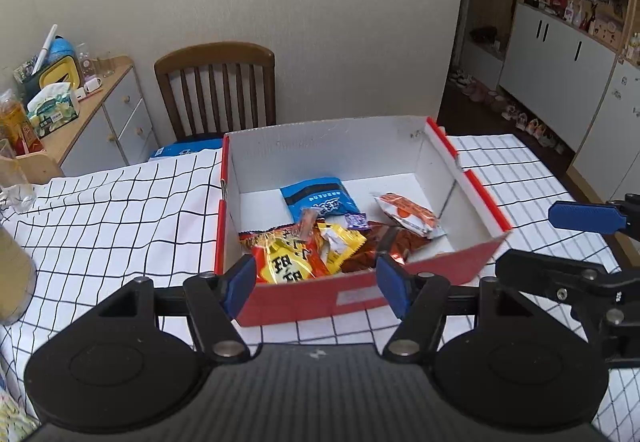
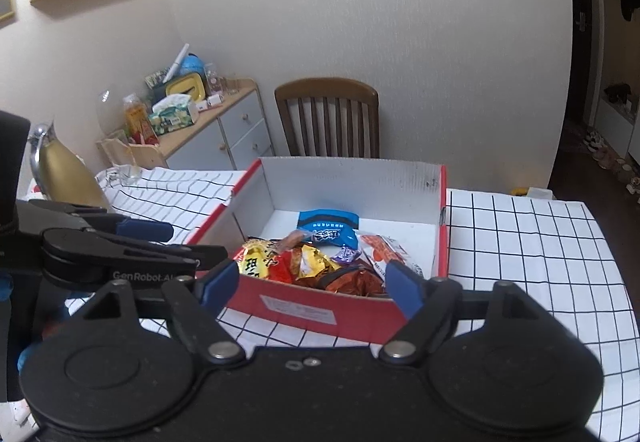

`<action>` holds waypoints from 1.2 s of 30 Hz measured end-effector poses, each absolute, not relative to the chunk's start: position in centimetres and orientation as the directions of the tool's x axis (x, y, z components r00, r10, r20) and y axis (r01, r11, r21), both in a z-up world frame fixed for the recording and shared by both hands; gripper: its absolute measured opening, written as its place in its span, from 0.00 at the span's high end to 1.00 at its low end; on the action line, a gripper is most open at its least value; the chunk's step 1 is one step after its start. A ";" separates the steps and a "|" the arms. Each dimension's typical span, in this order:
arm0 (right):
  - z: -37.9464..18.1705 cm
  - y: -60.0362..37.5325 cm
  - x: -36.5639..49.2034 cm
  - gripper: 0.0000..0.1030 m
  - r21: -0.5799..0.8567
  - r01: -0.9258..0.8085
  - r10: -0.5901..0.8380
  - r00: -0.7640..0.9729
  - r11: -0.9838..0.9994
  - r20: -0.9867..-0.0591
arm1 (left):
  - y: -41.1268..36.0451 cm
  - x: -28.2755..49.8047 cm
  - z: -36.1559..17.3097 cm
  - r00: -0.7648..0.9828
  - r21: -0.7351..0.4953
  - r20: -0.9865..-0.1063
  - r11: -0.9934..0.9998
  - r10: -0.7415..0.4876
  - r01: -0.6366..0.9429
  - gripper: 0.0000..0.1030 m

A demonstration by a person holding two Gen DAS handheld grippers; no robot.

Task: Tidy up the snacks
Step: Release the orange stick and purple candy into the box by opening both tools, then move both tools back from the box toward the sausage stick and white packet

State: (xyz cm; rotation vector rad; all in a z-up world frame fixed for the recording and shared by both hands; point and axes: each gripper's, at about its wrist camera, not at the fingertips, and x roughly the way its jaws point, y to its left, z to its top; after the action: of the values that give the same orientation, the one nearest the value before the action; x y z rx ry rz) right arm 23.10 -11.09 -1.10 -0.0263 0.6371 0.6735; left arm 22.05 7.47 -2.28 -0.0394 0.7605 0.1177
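Left gripper (image 1: pixel 316 284): jaws apart, nothing between the two blue pads, hanging just over the near wall of the box. Right gripper (image 2: pixel 314 288): jaws spread wide, also empty, over the same near wall. Each one shows in the other's view, left gripper at the left edge of the right wrist view, right gripper at the right edge of the left wrist view, so they sit side by side, apart.

One red box (image 1: pixel 456 260), white inside, open top, on the checked tablecloth (image 1: pixel 120 210). All snacks are inside it, bunched toward the near-left part of the floor; the far and right part is bare. Count, about seven packets, the pile overlaps so I can't be sure:
- 1 blue packet (image 1: pixel 318 198), farthest back
- 1 orange-white packet (image 1: pixel 410 216), right
- 1 small purple sweet (image 1: pixel 356 221), between those two
- 1 red-yellow packet (image 1: pixel 286 262), near-left
- 1 yellow packet (image 1: pixel 340 244), beside it
- 1 brown foil packet (image 1: pixel 380 248), near wall
- 1 small orange piece (image 1: pixel 306 222), on top

Beyond: 1 wooden chair (image 1: pixel 216 90) at the far side, 1 cabinet (image 1: pixel 108 114) far left, 1 gold jug (image 2: pixel 68 174) on the table's left.
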 end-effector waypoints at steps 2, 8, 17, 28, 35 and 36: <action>-0.8 -11.6 22.3 0.19 0.184 -0.586 0.578 0.608 0.789 -0.544 | 7.1 21.0 -2.1 0.726 0.006 -0.681 0.993 0.092 -0.120 0.36; -0.3 -12.9 20.0 0.12 0.161 -0.592 0.580 0.634 0.790 -0.513 | 6.5 18.8 -1.8 0.731 -0.033 -0.679 0.991 0.072 -0.128 0.36; -1.3 -14.6 16.7 0.01 0.120 -0.590 0.561 0.656 0.798 -0.505 | 4.8 16.0 -2.4 0.736 -0.025 -0.673 0.992 0.078 -0.127 0.26; -5.3 -16.7 14.6 0.00 0.127 -0.484 0.462 0.677 0.866 -0.573 | 3.8 14.5 -4.8 0.708 -0.039 -0.702 0.988 0.078 -0.147 0.20; -8.6 -17.4 14.3 0.00 0.165 -0.411 0.415 0.650 0.896 -0.636 | 4.5 14.5 -7.6 0.640 -0.086 -0.765 0.974 0.069 -0.209 0.20; -8.9 -17.3 14.3 0.00 0.166 -0.406 0.411 0.647 0.898 -0.642 | 4.6 14.5 -8.0 0.627 -0.088 -0.775 0.970 0.077 -0.228 0.20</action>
State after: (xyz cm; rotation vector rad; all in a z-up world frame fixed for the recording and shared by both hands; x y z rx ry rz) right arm 14.33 -17.33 -8.93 0.0072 0.7318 0.4650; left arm 14.54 4.60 -8.00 -0.1842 0.8768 0.1760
